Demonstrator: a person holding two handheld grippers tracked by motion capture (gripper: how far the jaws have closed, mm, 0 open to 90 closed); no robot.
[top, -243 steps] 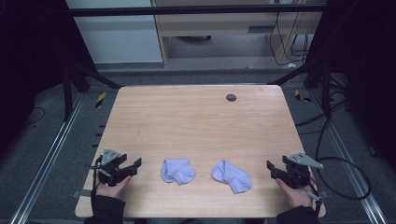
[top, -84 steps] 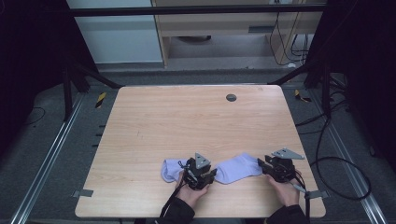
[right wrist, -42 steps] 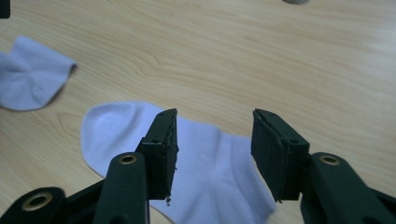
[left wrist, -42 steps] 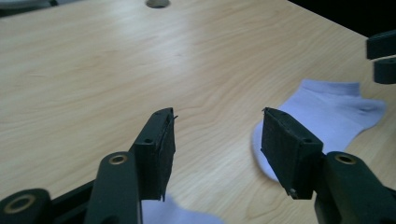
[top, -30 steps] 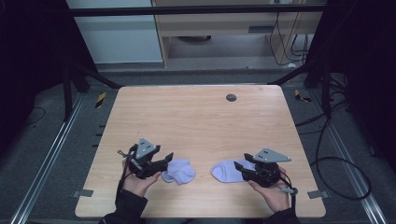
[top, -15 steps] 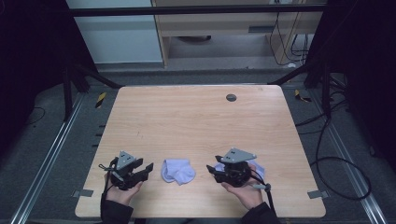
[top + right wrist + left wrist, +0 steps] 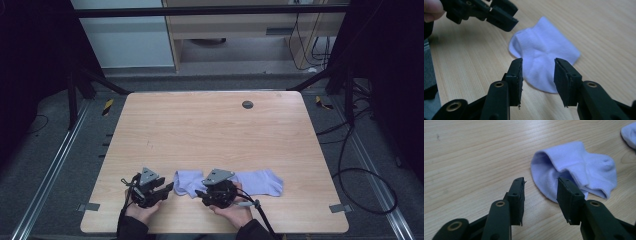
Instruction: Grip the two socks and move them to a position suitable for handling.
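Since half a second ago, shifted inward on both sides: left gripper (image 7: 169, 187) slid nearer the folded sock (image 7: 186, 182), right gripper (image 7: 200, 192) swung off the flat sock (image 7: 260, 181) and across toward the folded one. Flat sock now left stretched out behind the right gripper, well clear of its jaws.

Both released at present: jaws spread, nothing between them, bare table (image 7: 210, 130) showing in each gap. No contact with cloth yet on either side.

Judged as a two-sided approach to one sock. Left gripper kept low with the cuff end just ahead of and beside its far jaw, probably to pinch the cuff edge. Right gripper aimed from the opposite side, heel and toe bulk straight ahead between its jaws, left gripper further off beyond the cloth. Likely meant to take opposite ends and pull the sock straight, matching the flat one already laid out.

Folded sock: pale lilac-white, ankle length, fine ribbed knit, doubled over on itself with a rounded hump at the heel. From the left gripper view, cuff mouth slightly agape and facing the jaws, a folded lip along the lower edge. Soft and limp, lying flat on the wood, near the front edge of the table, between the two grippers.
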